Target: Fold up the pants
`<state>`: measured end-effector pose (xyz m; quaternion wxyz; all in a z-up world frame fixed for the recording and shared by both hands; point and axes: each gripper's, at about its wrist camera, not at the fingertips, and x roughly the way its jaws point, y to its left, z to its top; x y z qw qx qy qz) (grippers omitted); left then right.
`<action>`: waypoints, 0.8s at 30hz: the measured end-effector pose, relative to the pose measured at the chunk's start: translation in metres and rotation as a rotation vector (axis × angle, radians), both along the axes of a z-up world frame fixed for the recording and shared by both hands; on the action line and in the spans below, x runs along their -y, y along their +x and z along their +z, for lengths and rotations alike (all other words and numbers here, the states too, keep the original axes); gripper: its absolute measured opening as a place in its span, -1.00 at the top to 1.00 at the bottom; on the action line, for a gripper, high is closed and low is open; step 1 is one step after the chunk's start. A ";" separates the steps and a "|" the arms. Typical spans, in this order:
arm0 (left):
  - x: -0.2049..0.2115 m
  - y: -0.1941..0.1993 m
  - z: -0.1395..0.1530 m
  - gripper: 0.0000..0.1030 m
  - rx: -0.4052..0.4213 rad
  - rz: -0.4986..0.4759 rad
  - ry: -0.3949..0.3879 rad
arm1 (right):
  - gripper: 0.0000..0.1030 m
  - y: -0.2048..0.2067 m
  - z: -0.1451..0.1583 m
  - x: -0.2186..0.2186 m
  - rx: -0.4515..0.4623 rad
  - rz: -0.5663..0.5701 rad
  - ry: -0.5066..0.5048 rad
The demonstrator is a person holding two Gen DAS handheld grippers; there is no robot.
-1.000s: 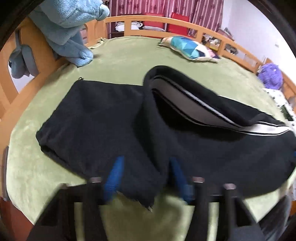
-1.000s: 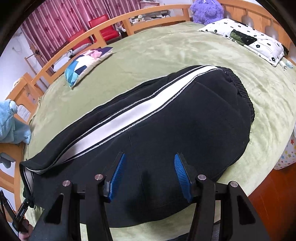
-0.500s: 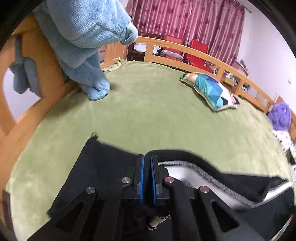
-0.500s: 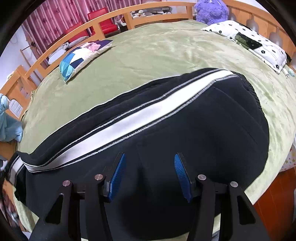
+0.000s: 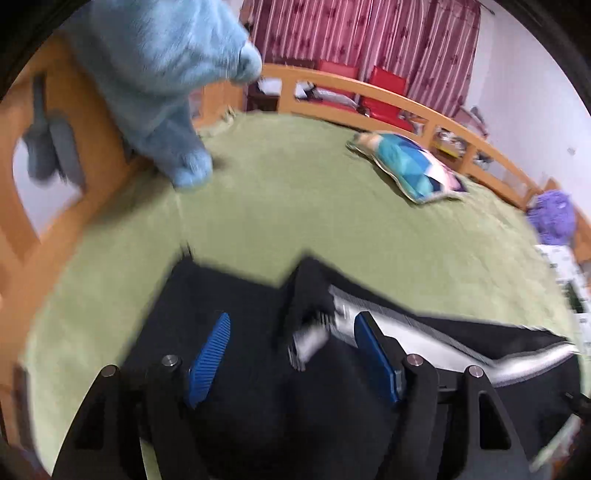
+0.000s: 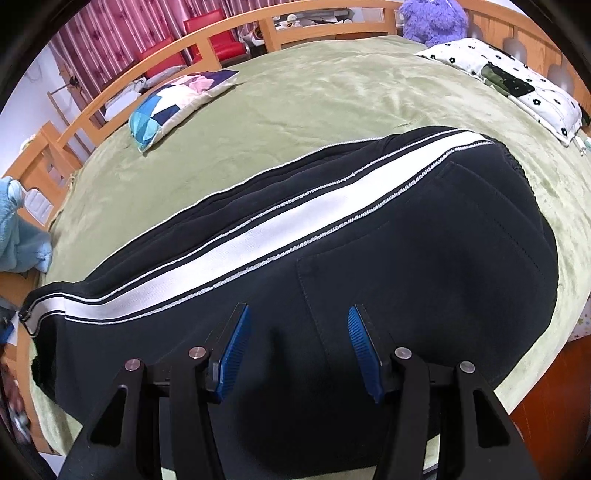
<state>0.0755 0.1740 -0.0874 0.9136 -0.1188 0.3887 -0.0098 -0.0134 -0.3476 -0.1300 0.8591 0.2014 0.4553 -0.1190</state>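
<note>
Black pants (image 6: 406,266) with a white side stripe (image 6: 280,229) lie folded lengthwise on the green bed, waistband to the right. In the left wrist view the pants (image 5: 229,295) show the leg end, with a folded-over cuff and stripe (image 5: 314,332) lying between the fingers. My left gripper (image 5: 291,350) is open just above the leg end, holding nothing. My right gripper (image 6: 295,343) is open, hovering over the seat of the pants near a back pocket seam, holding nothing.
The green bedspread (image 5: 295,206) has a wooden rail (image 5: 369,88) around it. A blue plush toy (image 5: 166,92) sits at the left rail. A patchwork pillow (image 6: 177,99) lies at the far side. A flowered pillow (image 6: 517,81) and purple plush (image 6: 432,18) lie right.
My left gripper was shut on the leg end half a second ago; now it is open and the cuff lies folded over on the pants. The right gripper stayed open, nearly still.
</note>
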 end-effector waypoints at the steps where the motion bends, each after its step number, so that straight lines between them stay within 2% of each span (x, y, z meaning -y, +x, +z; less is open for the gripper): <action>1: -0.003 -0.008 -0.004 -0.32 -0.009 -0.007 -0.030 | -0.04 -0.002 0.000 -0.001 0.004 0.003 0.006; 4: -0.017 -0.045 -0.022 -0.32 -0.030 0.016 -0.092 | -0.04 -0.004 -0.001 -0.003 0.009 0.012 0.020; 9: -0.037 -0.082 -0.045 -0.32 -0.071 0.060 -0.061 | -0.04 -0.007 -0.006 -0.010 0.001 0.024 0.034; 12: -0.038 -0.080 -0.055 -0.32 -0.098 0.061 -0.031 | -0.04 -0.007 -0.009 -0.013 -0.004 0.026 0.040; 16: -0.033 -0.068 -0.055 -0.32 -0.076 0.076 0.045 | -0.04 -0.003 -0.012 -0.021 -0.015 0.040 0.053; 19: -0.011 -0.046 -0.050 -0.32 -0.055 -0.025 0.024 | -0.04 0.001 -0.011 -0.032 -0.021 0.068 0.020; 22: 0.026 -0.023 -0.049 -0.32 -0.027 -0.126 0.063 | -0.04 0.004 -0.012 -0.036 -0.032 0.074 0.012; 24: 0.046 -0.005 -0.054 -0.32 -0.044 -0.156 0.080 | -0.04 0.006 -0.013 -0.037 -0.038 0.073 0.020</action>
